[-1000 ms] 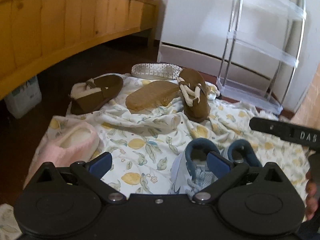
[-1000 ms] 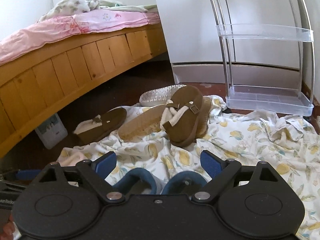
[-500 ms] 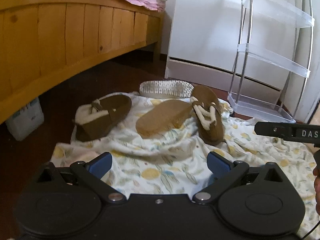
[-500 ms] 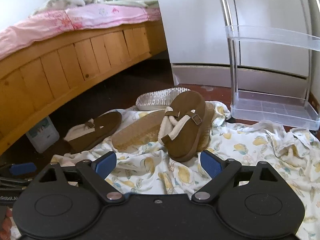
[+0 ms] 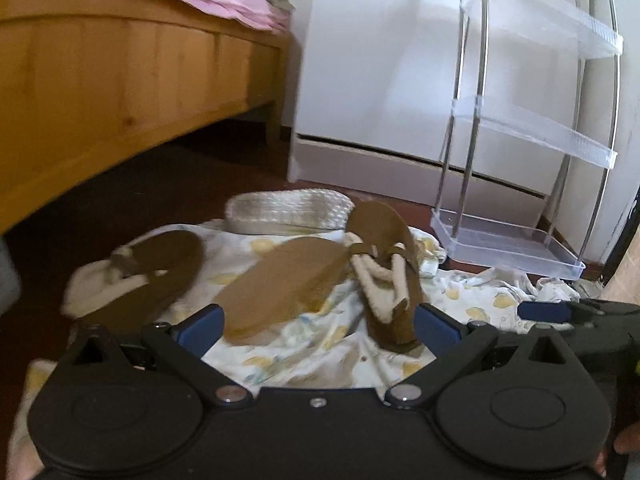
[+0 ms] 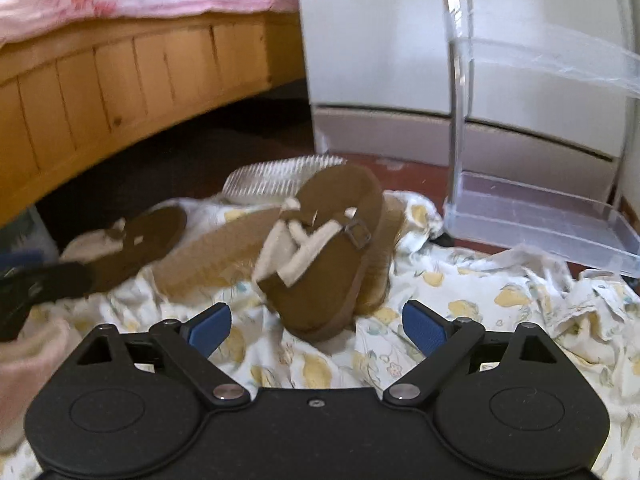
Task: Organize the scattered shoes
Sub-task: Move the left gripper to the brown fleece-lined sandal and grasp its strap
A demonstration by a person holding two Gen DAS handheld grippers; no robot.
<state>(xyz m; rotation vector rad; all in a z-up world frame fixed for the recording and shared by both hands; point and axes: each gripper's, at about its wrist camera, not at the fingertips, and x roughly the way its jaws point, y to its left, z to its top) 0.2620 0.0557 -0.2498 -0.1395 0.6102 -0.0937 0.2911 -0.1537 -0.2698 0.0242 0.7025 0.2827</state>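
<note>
Left wrist view
Left gripper [image 5: 316,326]: jaws wide apart and empty, held low over the lemon-print sheet [image 5: 320,356], facing the brown pair as if lining up a grasp.
Upturned sandal [image 5: 286,286]: sole up, straight ahead between the blue pads, lying across the sheet's folds.
Strapped sandal [image 5: 386,276]: tipped on its edge, fleece straps showing, leaning against the upturned one; its near end lies just beside the right pad.
Moccasin slipper [image 5: 144,274]: far left on the sheet, apart from the pair, blurred.
White-soled shoe [image 5: 288,210]: sole up at the sheet's far edge, partly on the dark floor.
Room: the clear shelf rack [image 5: 508,240] stands to the right with its bottom tray bare, a likely place for shoes; the wooden bed frame [image 5: 120,92] closes off the left.

Right wrist view
Right gripper [image 6: 316,330]: jaws spread wide, holding nothing, just short of the strapped sandal [image 6: 320,252].
Sandal pose: buckle side up, propped on its partner [image 6: 216,252], so a pinch across the sole edge looks easiest.
Left gripper's finger [image 6: 44,280]: at the left edge, near the moccasin slipper [image 6: 132,244].
Room: open sheet to the right leads to the rack's tray [image 6: 540,224]; its upright post is the edge to avoid.
</note>
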